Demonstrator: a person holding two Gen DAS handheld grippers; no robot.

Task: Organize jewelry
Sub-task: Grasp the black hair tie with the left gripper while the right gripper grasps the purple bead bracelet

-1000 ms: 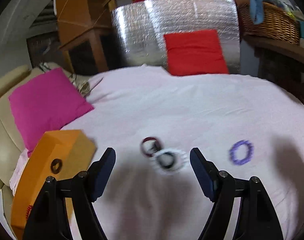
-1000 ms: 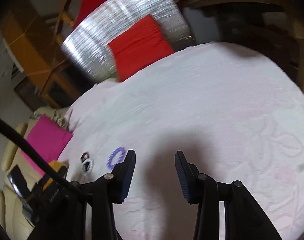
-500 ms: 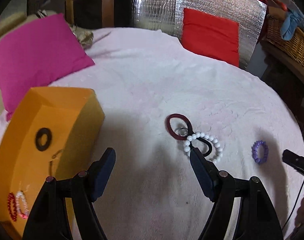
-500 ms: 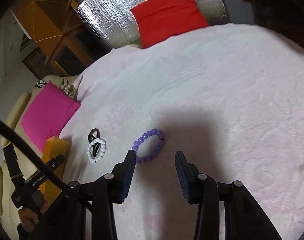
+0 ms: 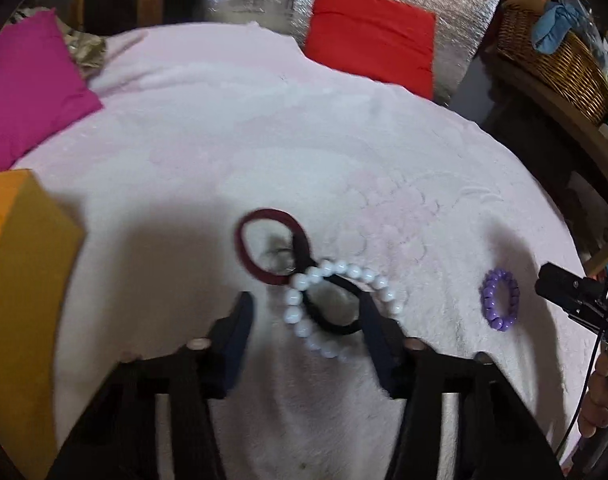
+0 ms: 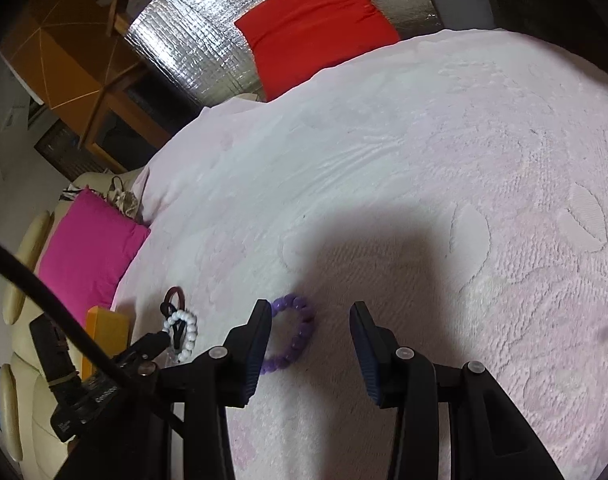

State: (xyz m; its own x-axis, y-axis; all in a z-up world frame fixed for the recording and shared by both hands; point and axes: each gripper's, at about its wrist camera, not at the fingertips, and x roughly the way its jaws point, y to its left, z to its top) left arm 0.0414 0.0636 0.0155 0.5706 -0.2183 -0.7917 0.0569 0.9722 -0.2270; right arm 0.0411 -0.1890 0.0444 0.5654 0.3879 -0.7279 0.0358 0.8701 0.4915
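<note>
We hold the left gripper (image 5: 304, 312) low over the white bead bracelet (image 5: 335, 308), its jaws closing with the bracelet's nearer half between them; the pads do not yet press on it. The bracelet lies at the centre of the left wrist view on the pale pink cover (image 5: 264, 140), overlapping a black hair tie (image 5: 331, 320) and touching a maroon hair tie (image 5: 264, 248) toward 11 o'clock, so we judge a pinch here may drag the tangle along. The orange box (image 5: 20, 280) sits at 9 o'clock, likely where pieces go. Our right gripper (image 6: 309, 330) hovers with jaws parted and nothing gripped; the purple bead bracelet (image 6: 292, 332) lies just inside its left finger. A magenta cushion (image 5: 28, 88) lies at 10 o'clock, a red cushion (image 5: 371, 52) at 12, a wicker basket (image 5: 555, 56) at 2, all well apart.
</note>
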